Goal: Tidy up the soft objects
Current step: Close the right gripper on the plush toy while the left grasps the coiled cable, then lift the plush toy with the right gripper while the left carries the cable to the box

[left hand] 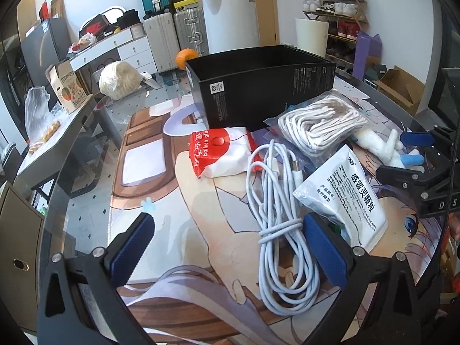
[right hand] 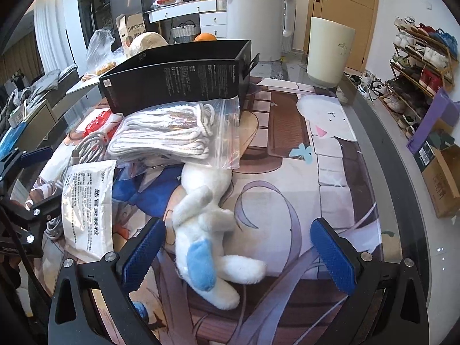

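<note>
An open black box point(left hand: 258, 86) point(right hand: 178, 83) stands at the back of the printed mat. In front of it lie a zip bag of white cord point(left hand: 319, 123) point(right hand: 172, 135), a red-and-white packet point(left hand: 218, 152), a coiled white cable point(left hand: 276, 215), a white sachet point(left hand: 348, 195) point(right hand: 86, 204) and a white-and-blue plush toy point(right hand: 207, 230) point(left hand: 385, 146). My left gripper point(left hand: 230, 247) stands open, the cable's coil lying between its fingers. My right gripper point(right hand: 238, 256) is open around the plush toy, apart from it; it also shows in the left wrist view point(left hand: 408, 155).
A glass table edge point(right hand: 402, 201) curves along the right. Behind the box sit an orange point(left hand: 187, 57), a white kettle point(right hand: 258, 14) and a cream bin point(right hand: 330, 51). A shoe rack point(right hand: 422, 57) and cardboard boxes point(right hand: 442, 178) stand on the floor to the right.
</note>
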`<action>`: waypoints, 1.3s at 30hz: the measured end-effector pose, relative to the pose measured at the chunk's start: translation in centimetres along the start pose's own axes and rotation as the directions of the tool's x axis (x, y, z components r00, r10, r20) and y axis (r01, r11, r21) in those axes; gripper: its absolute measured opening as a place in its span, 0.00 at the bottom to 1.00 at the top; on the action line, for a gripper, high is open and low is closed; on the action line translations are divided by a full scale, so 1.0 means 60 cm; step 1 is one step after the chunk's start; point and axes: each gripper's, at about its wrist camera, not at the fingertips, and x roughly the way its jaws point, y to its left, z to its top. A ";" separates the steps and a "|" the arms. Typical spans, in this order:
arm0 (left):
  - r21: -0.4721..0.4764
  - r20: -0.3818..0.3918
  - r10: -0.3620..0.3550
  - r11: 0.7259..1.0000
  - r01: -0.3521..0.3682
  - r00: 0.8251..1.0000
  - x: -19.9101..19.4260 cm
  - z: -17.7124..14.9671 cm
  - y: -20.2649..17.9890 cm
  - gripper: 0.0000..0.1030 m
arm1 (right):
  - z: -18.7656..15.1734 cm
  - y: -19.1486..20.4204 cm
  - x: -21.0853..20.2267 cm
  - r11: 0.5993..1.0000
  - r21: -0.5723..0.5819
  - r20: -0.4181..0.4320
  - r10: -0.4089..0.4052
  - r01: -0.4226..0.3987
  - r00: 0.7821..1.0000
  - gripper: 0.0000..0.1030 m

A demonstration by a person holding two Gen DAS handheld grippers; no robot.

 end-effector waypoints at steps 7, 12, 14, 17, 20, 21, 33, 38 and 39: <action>0.014 -0.035 -0.034 0.999 0.035 0.999 0.008 -0.002 -0.004 0.88 | 0.008 -0.003 0.002 1.000 -0.009 -0.004 0.010 -0.010 1.000 0.90; 0.019 -0.021 -0.052 0.998 0.053 0.998 0.003 -0.006 -0.006 0.79 | 0.010 0.006 -0.003 0.999 -0.031 0.023 0.033 -0.032 0.999 0.67; 0.018 -0.017 -0.054 0.998 0.054 0.998 0.002 -0.006 -0.005 0.71 | 0.008 0.009 -0.006 0.998 -0.041 0.030 0.049 -0.047 0.998 0.59; 0.009 -0.013 -0.063 0.998 0.063 0.998 0.001 -0.006 -0.001 0.51 | 0.003 0.014 -0.010 0.997 -0.054 0.039 0.060 -0.058 0.997 0.47; 0.007 -0.008 -0.073 0.997 0.073 0.997 -0.001 -0.007 0.000 0.35 | -0.001 0.017 -0.015 0.995 -0.068 0.048 0.080 -0.076 0.996 0.34; 0.008 -0.005 -0.075 0.997 0.075 0.997 -0.002 -0.007 0.000 0.34 | -0.002 0.018 -0.016 0.994 -0.071 0.050 0.084 -0.080 0.995 0.34; -0.041 0.067 -0.104 0.993 0.106 0.992 -0.025 -0.005 0.017 0.30 | -0.023 0.014 -0.034 0.992 -0.078 0.070 0.100 -0.095 0.992 0.31; -0.067 0.088 -0.120 0.990 0.126 0.989 -0.028 -0.007 0.023 0.29 | -0.027 0.013 -0.056 0.992 -0.086 0.094 0.105 -0.097 0.990 0.31; -0.069 0.092 -0.124 0.989 0.131 0.988 -0.029 -0.007 0.023 0.29 | -0.027 0.013 -0.060 0.991 -0.087 0.099 0.109 -0.100 0.989 0.31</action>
